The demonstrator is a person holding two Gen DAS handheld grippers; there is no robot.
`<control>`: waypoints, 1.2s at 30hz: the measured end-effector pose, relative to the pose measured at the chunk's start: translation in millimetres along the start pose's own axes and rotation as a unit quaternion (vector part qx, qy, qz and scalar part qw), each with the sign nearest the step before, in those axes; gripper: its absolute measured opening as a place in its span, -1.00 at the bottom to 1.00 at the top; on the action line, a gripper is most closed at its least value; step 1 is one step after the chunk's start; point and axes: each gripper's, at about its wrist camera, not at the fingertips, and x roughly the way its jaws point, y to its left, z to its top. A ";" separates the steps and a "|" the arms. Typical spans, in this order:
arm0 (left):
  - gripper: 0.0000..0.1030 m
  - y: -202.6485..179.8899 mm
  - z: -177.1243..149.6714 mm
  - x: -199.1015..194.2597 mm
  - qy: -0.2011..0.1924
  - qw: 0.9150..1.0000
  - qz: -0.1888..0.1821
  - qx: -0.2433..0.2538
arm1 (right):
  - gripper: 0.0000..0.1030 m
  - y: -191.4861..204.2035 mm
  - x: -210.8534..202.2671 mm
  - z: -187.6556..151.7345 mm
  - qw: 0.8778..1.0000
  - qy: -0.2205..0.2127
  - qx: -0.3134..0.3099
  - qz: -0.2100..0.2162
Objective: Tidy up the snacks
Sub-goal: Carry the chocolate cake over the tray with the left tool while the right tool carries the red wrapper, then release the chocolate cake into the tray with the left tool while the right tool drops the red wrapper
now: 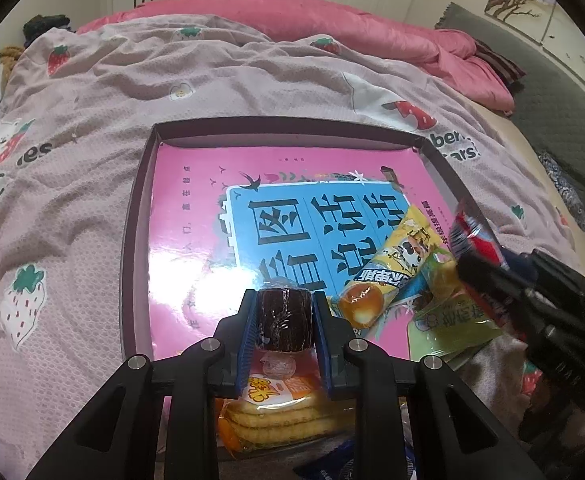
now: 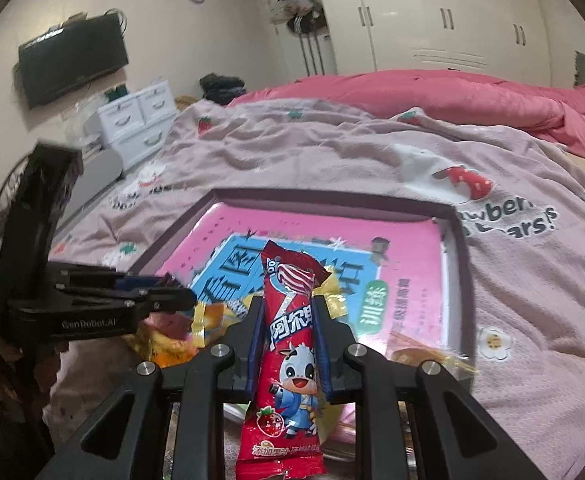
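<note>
A: The left claw (image 1: 284,320) is closed on what, exactly?

B: A dark brown round snack (image 1: 283,317) in clear wrap, pinched between its blue pads, held above the near edge of the pink tray (image 1: 140,200).

A: And the right claw (image 2: 288,340)?

B: Clamped around a red stick packet (image 2: 288,344) with a cartoon cow on it, held upright over the near end of the same tray (image 2: 458,264) (the packet's lower end hangs down past the fingers).

A: What lies in the tray?

B: A yellow cow-print packet (image 1: 392,264) lies toward the tray's right side, with a green packet (image 1: 452,316) just beside it at the right near corner. A packet of biscuits (image 1: 280,420) sits at the near edge, under the left claw.

A: Where is the tray?

B: On a bed, resting on a pale pink strawberry blanket (image 1: 92,120); a brighter pink quilt (image 1: 332,24) is bunched beyond the tray's far side.
</note>
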 end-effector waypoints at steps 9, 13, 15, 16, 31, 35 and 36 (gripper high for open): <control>-0.48 -2.1 0.5 -0.8 -0.001 1.000 -0.004 0.005 | -0.55 8.8 9.2 -4.7 1.000 0.006 -0.022 0.000; -0.48 -1.6 0.4 -0.8 0.001 1.000 -0.005 0.004 | -0.55 12.1 12.1 -6.6 0.999 0.013 -0.030 0.000; -0.48 -1.4 0.6 -1.3 0.000 1.000 -0.006 0.003 | -0.55 13.5 12.6 -6.8 0.999 0.013 -0.034 0.002; -0.48 -1.6 0.6 -1.4 0.000 1.000 -0.005 0.004 | -0.55 14.0 12.8 -6.7 0.999 0.014 -0.036 0.003; -0.48 1.2 0.5 -5.4 0.001 1.000 -0.004 0.003 | -0.42 21.2 -0.3 -7.4 0.997 0.024 -0.078 0.001; -0.47 2.9 0.6 -8.1 0.002 1.000 -0.006 0.003 | -0.42 29.3 -11.6 -16.0 0.993 0.039 -0.109 -0.003; -0.47 3.2 0.5 -9.4 0.001 1.000 -0.007 0.002 | -0.42 29.6 -12.8 -18.0 0.993 0.042 -0.111 -0.006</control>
